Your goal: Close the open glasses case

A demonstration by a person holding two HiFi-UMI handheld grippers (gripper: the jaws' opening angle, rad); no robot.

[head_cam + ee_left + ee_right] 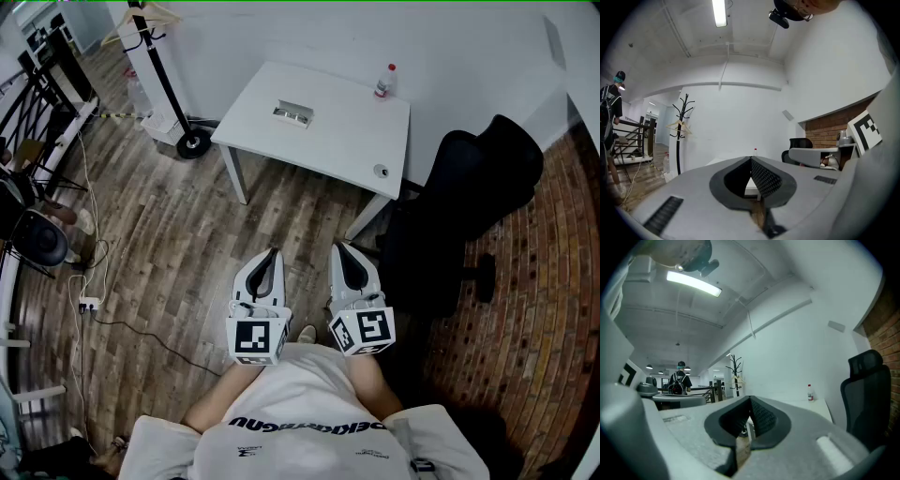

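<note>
— What sort of room is it?

— A wooden floor [169, 244] runs up to a white wall [450, 47], with brick [544, 309] on the right of the head view. A white table [337, 150] stands against the wall. A black office chair [469, 206] is just beside its right end, and a black coat rack [164, 75] stands off its left end.

— And the tongs?

— The person holds both low and close to the body, side by side, pointing toward the table. The left gripper [273, 253] has its jaws drawn together, with the tips meeting and nothing between them. The right gripper [340, 249] is the same: tips pressed together and empty.

— Where is the glasses case?

— The glasses case [292, 113] lies on the far left part of the tabletop, well apart from both grippers. It is small and grey, and too distant to show how its lid stands.

— Anything else on the table?

— A small bottle [383, 82] with a red cap stands upright at the far right corner. A little round thing [381, 172] sits near the right front edge.
</note>
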